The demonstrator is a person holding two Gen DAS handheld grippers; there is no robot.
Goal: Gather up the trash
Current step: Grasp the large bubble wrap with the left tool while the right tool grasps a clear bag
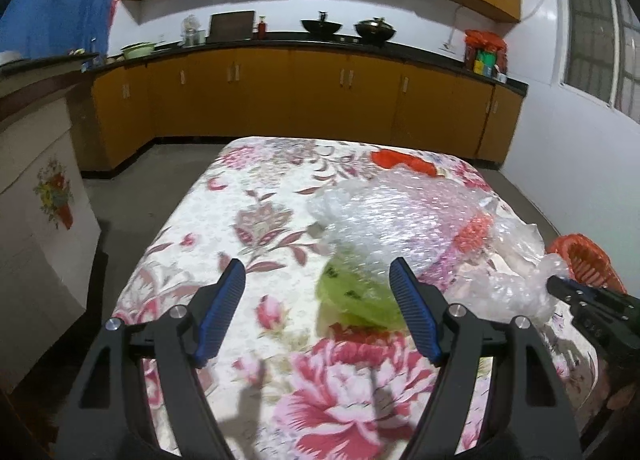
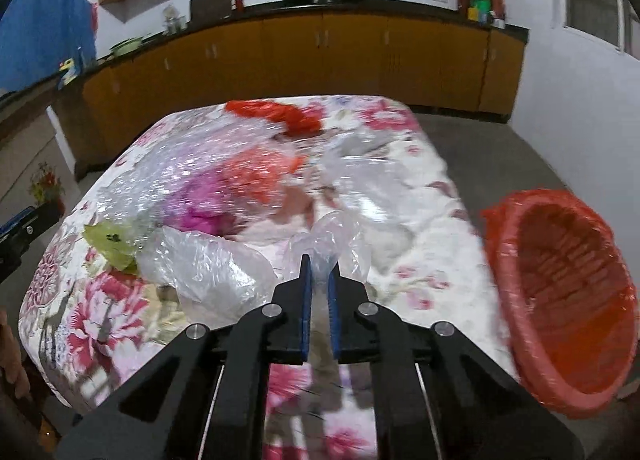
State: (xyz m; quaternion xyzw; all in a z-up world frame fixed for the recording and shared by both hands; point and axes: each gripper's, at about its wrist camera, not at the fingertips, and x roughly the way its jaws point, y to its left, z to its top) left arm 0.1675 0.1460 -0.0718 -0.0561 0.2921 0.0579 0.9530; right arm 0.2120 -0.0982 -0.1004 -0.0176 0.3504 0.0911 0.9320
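Trash of several kinds strewn over a table under a white cloth printed with pink and red flowers (image 1: 280, 188), the landmark for everything else. Thin clear crumpled plastic bag (image 2: 216, 264) lying near the table's near edge, one twisted fold of it pinched between the blue pads of the right gripper (image 2: 319, 272), jaws closed down narrow on that film. Flat green leaf-like scrap with dark specks (image 1: 352, 292) resting on the cloth just left of the clear bag, touching its edge. Large sheet of clear bubble wrap (image 1: 404, 216) heaped across the table's middle, with a crumpled magenta piece (image 2: 200, 212) and an orange-red net-like piece (image 2: 256, 176) showing through or under it; cannot tell which. Crumpled red plastic bag (image 2: 280, 112) near the table's far edge. Round red slatted plastic basket lined with a red bag (image 2: 568, 300) hanging just off the table's right side, tilted with its mouth toward the table. Left gripper (image 1: 318, 272) hovering over the table's near left part, blue ribbed fingers (image 1: 222, 312) spread wide, nothing between them, the green scrap beside the inner face of the right-hand finger. Orange kitchen cabinets (image 1: 280, 96) under a dark counter well beyond the table's far edge.
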